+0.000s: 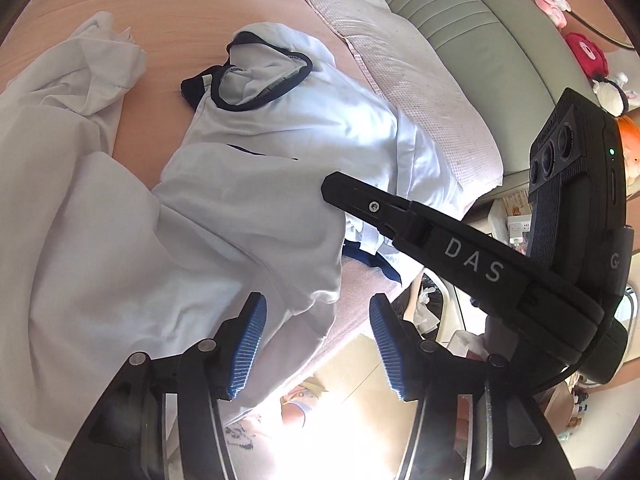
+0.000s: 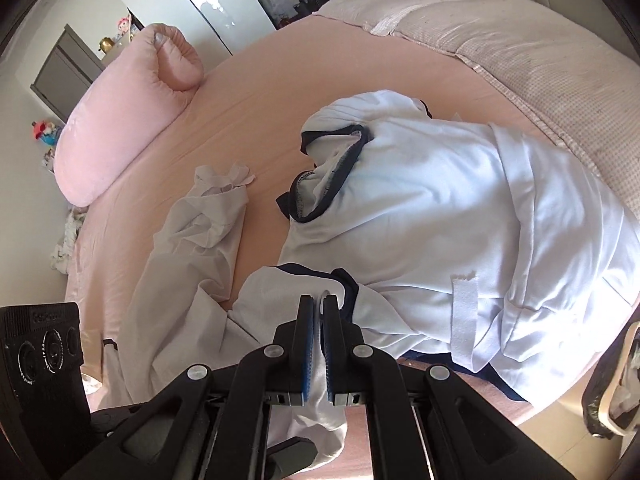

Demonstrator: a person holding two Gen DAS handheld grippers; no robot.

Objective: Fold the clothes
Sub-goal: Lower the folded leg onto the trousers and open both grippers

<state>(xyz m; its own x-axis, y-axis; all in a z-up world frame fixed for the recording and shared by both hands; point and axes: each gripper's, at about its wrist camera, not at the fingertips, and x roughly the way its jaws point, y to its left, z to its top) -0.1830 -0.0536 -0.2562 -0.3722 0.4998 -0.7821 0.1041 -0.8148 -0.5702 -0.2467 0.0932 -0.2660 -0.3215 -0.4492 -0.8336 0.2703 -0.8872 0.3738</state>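
A pale blue T-shirt with dark navy trim at the neck (image 2: pixel 420 216) lies crumpled on the peach-pink bed sheet (image 2: pixel 256 120), close to the near edge of the mattress, where its hem hangs a little over the side. The right gripper (image 2: pixel 319 308) is pressed together on a fold of this shirt – white cloth shows between its blue pads. The left gripper (image 1: pixel 316 344) stands wide apart and holds nothing; it hovers over the bed edge, above the shirt's lower part. Beside the shirt, to its left, rests a rumpled white garment (image 2: pixel 192 248), touching it near the grippers. Beyond both garments the sheet is bare up to the pink pillow (image 2: pixel 124 128). Only the left wrist view shows the floor below the edge and the grey-green padded headboard (image 1: pixel 472 20) – the right wrist view shows the pillow instead.
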